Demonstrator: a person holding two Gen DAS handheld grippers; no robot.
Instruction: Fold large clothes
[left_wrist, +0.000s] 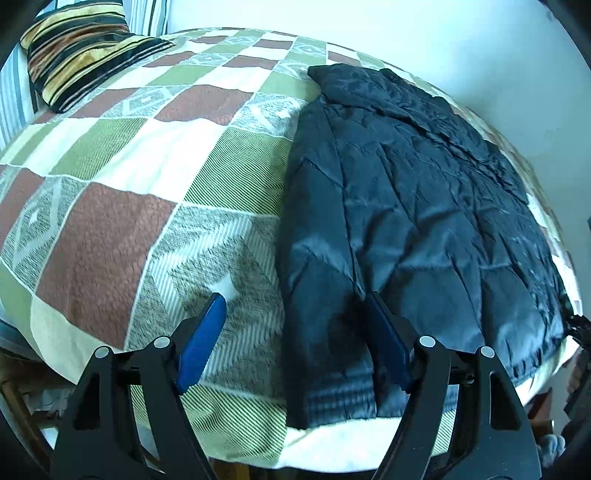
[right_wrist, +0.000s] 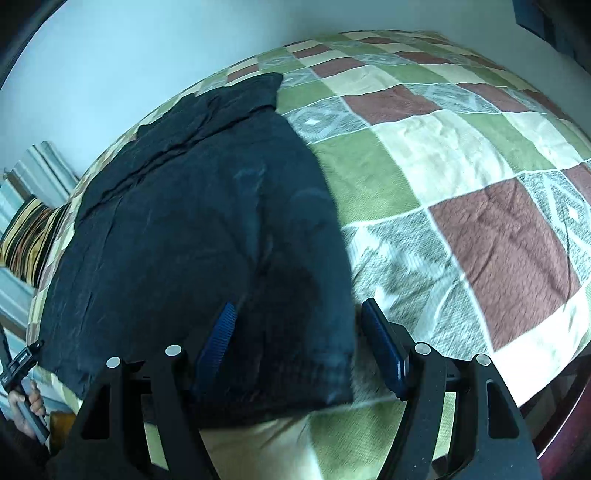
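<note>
Your dark quilted jacket (left_wrist: 406, 206) lies flat on the checked bedspread (left_wrist: 122, 229), hem at the near edge of the bed, collar toward the wall. The left gripper (left_wrist: 295, 332) straddles its left hem corner and the right gripper (right_wrist: 299, 343) its right hem corner; both sets of jaws stand apart, pressing on nothing. Expect a light, puffy, soft garment with a slick shell that may slide from a shallow pinch. Take hold at the ribbed hem band (left_wrist: 332, 402), deep, through all layers.
</note>
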